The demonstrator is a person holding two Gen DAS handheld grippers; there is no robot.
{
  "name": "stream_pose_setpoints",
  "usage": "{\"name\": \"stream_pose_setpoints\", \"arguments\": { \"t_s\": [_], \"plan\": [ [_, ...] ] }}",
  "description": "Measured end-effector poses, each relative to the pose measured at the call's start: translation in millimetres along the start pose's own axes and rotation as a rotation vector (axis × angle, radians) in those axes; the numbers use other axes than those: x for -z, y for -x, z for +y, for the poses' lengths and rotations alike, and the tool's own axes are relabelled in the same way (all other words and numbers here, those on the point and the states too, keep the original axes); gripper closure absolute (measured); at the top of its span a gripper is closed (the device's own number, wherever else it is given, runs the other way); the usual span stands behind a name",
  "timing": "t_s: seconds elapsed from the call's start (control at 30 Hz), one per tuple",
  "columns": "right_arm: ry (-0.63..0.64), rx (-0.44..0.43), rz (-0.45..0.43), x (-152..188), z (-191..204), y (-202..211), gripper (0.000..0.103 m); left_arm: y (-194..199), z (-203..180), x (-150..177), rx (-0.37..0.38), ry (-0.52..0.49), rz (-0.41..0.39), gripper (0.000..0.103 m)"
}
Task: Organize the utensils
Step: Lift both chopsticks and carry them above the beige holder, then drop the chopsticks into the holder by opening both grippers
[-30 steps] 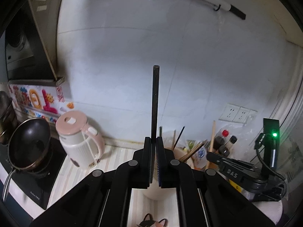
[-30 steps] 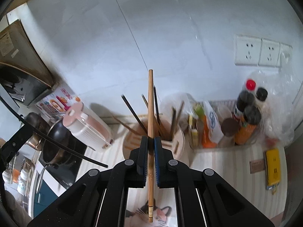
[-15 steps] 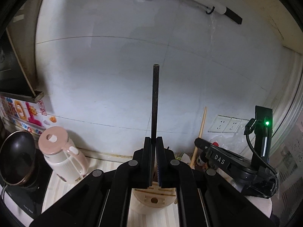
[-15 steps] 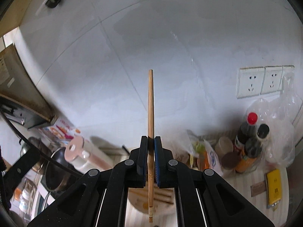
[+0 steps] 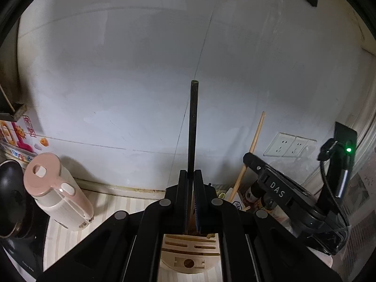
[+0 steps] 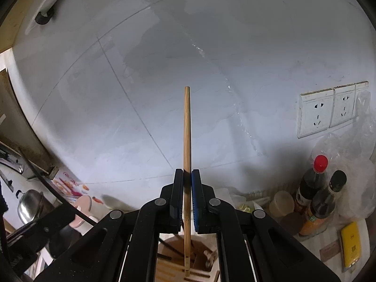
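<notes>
My left gripper (image 5: pixel 190 176) is shut on a black chopstick (image 5: pixel 193 127) that stands upright against the wall. Its lower end reaches down toward the wooden utensil holder (image 5: pixel 190 253) right below the jaws. My right gripper (image 6: pixel 187 176) is shut on a light wooden chopstick (image 6: pixel 187 129), also upright, with its lower end over the same wooden holder (image 6: pixel 199 260), which holds several dark chopsticks. In the left wrist view the right gripper (image 5: pixel 249 162) shows at the right with its wooden chopstick (image 5: pixel 255 138).
A pink and white kettle (image 5: pixel 56 190) and a black pan (image 5: pixel 11 199) stand at the left. Sauce bottles (image 6: pixel 312 185), a plastic bag (image 6: pixel 352 164), a yellow box (image 6: pixel 351 244) and wall sockets (image 6: pixel 329 108) are at the right. The tiled wall is close ahead.
Both grippers have tilted up and moved closer over the wooden holder, so it now sits right under the jaws. Each still holds its chopstick.
</notes>
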State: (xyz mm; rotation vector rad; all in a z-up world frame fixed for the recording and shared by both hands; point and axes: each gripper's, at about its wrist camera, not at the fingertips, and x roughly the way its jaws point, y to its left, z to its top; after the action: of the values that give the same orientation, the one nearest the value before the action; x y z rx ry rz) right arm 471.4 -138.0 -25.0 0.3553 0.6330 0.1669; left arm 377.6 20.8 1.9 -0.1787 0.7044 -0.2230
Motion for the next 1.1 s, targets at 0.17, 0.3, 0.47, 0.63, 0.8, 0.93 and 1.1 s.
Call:
{"name": "stream_pose_setpoints", "arguments": {
  "t_s": [0.17,0.3,0.47,0.63,0.8,0.93,1.1],
  "plan": [
    [0.011,-0.003,-0.042,6.3,-3.5,-5.2,0.096,-19.8,0.9,3.7,0.000,-0.002,0.037,0.101],
    [0.039,-0.005,-0.073,15.4,-2.7,-8.0,0.096,-38.2,1.9,9.4,-0.001,-0.009,0.077,0.100],
    [0.124,0.004,-0.065,29.1,2.7,-14.2,0.096,-48.0,2.0,16.6,-0.034,-0.009,0.139,0.095],
    [0.114,0.010,-0.027,31.3,-1.5,-2.7,0.059,-28.7,4.6,15.7,-0.114,-0.005,0.115,0.034],
    [0.108,0.061,-0.007,29.3,-9.3,24.1,0.044,1.3,12.5,18.8,-0.168,0.013,0.040,0.012],
    [0.119,0.123,0.031,41.4,-17.0,43.8,0.025,7.2,14.4,35.1,-0.272,-0.018,0.039,0.000],
    [0.167,0.218,0.104,69.1,-23.4,51.6,0.005,5.4,18.7,62.9,-0.354,-0.018,0.071,0.000]
  ]
}}
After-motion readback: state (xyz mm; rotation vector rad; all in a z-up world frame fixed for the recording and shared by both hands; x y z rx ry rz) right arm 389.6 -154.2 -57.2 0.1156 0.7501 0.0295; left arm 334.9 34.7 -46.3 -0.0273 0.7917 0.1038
